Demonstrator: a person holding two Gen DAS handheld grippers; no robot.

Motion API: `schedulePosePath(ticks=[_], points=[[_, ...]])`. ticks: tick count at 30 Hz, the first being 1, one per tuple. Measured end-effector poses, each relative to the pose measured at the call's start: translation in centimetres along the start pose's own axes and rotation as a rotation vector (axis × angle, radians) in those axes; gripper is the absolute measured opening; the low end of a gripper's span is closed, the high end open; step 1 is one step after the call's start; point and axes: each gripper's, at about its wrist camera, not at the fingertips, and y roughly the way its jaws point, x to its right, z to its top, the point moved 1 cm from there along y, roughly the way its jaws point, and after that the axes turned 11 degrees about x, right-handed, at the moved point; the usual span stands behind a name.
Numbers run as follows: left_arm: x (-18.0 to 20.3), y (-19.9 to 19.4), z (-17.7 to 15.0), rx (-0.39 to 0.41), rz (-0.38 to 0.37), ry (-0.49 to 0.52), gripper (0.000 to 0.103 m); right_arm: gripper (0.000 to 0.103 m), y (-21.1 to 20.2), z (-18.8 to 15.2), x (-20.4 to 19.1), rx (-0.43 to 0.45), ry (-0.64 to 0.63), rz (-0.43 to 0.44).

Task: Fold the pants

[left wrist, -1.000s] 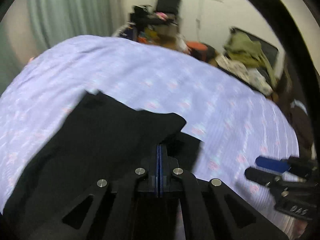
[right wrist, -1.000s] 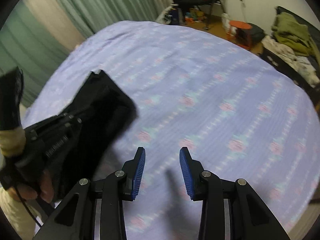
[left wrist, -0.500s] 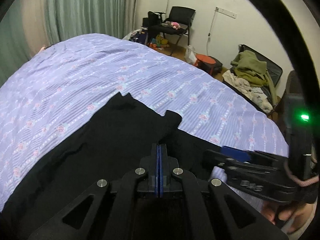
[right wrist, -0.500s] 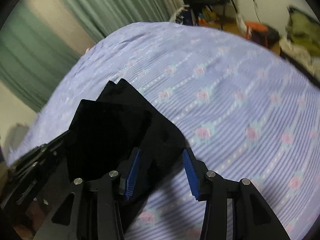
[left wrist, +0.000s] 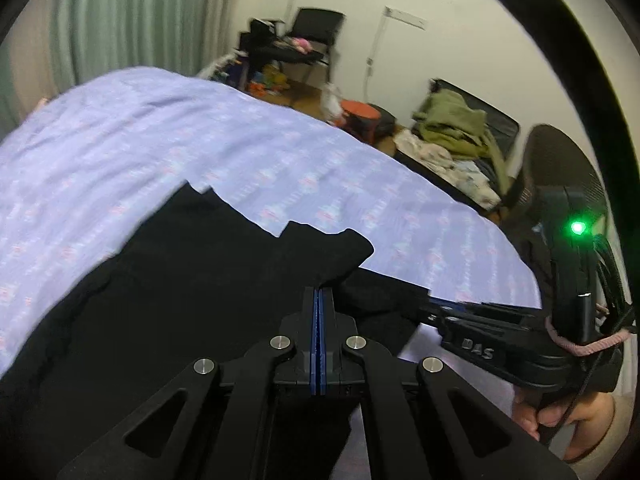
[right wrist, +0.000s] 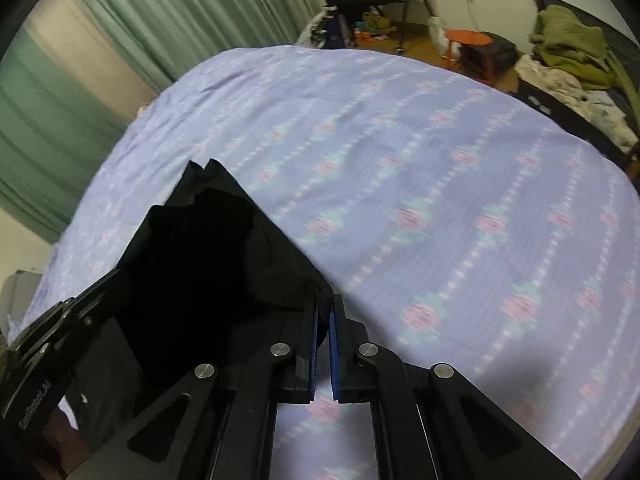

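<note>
Black pants point(left wrist: 180, 300) lie on a lilac flowered bedsheet point(left wrist: 160, 140). My left gripper point(left wrist: 319, 294) is shut, and a raised fold of the pants runs into its blue pads. In the left wrist view my right gripper point(left wrist: 434, 304) reaches in from the right and meets the pants' near edge. In the right wrist view the right gripper point(right wrist: 325, 304) is shut on a corner of the pants point(right wrist: 208, 264), with dark cloth pinched between its tips. The cloth hangs bunched between the two grippers and hides the left gripper's tips here.
The bedsheet point(right wrist: 440, 184) stretches far ahead and right. Beyond it stand a black chair point(left wrist: 316, 32) among clutter, an orange stool point(right wrist: 468, 38) and an open suitcase of clothes point(left wrist: 460, 132). Green curtains point(right wrist: 140, 20) hang at left. A hand point(left wrist: 536, 416) holds the right tool.
My right gripper came left from over bare sheet to the pants' edge and shut on it. The left gripper stayed shut on its fold, which now stands a little higher.
</note>
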Motion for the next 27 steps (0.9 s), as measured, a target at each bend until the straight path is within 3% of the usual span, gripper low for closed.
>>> schedulePosePath(ticks=[5, 7, 8, 9, 10, 11, 12, 14, 17, 21, 24, 27], points=[[3.5, 3.5, -2.5, -0.131, -0.143, 0.004, 0.003, 0.005, 1.2, -0.9, 1.9, -0.053, 0.034, -0.027], [4.3, 4.2, -3.0, -0.163, -0.146, 0.02, 0.003, 0.007, 1.5, -1.3, 2.2, -0.078, 0.024, -0.036], [4.4, 4.2, -3.1, -0.177, -0.137, 0.022, 0.012, 0.012, 1.8, -1.3, 2.4, -0.093, 0.017, -0.043], [4.1, 3.9, -2.9, -0.189, -0.129, 0.011, 0.02, 0.031, 1.6, -1.4, 2.8, -0.106, 0.021, -0.053], [3.8, 3.4, -2.6, -0.188, -0.112, 0.004, 0.044, 0.046, 1.1, -1.6, 3.3, -0.103, 0.031, -0.07], [3.2, 2.6, -2.1, -0.173, -0.085, -0.003, 0.068, 0.05, 0.5, -1.4, 3.8, -0.091, 0.042, -0.086], [2.4, 1.2, -1.4, -0.134, -0.063, -0.005, 0.072, 0.05, -0.2, -1.3, 4.0, -0.076, 0.046, -0.105], [0.3, -1.6, 0.0, -0.057, -0.013, 0.008, 0.072, 0.05, -2.0, -0.8, 3.9, -0.039, 0.015, -0.155], [-4.0, -4.5, 0.7, -0.008, 0.112, 0.017, 0.072, 0.05, -4.5, -0.5, 2.7, 0.012, -0.012, -0.147], [-12.0, -6.9, 0.5, -0.043, 0.268, 0.068, 0.071, 0.05, -5.3, -0.3, -0.8, 0.039, -0.018, -0.08], [-16.0, -7.0, -0.2, -0.119, 0.28, 0.108, 0.07, 0.05, -4.8, -1.0, -3.9, 0.046, -0.033, -0.084], [-18.7, -5.4, -1.0, -0.229, 0.212, 0.098, 0.069, 0.05, -3.8, -2.2, -7.2, 0.028, -0.028, -0.059]])
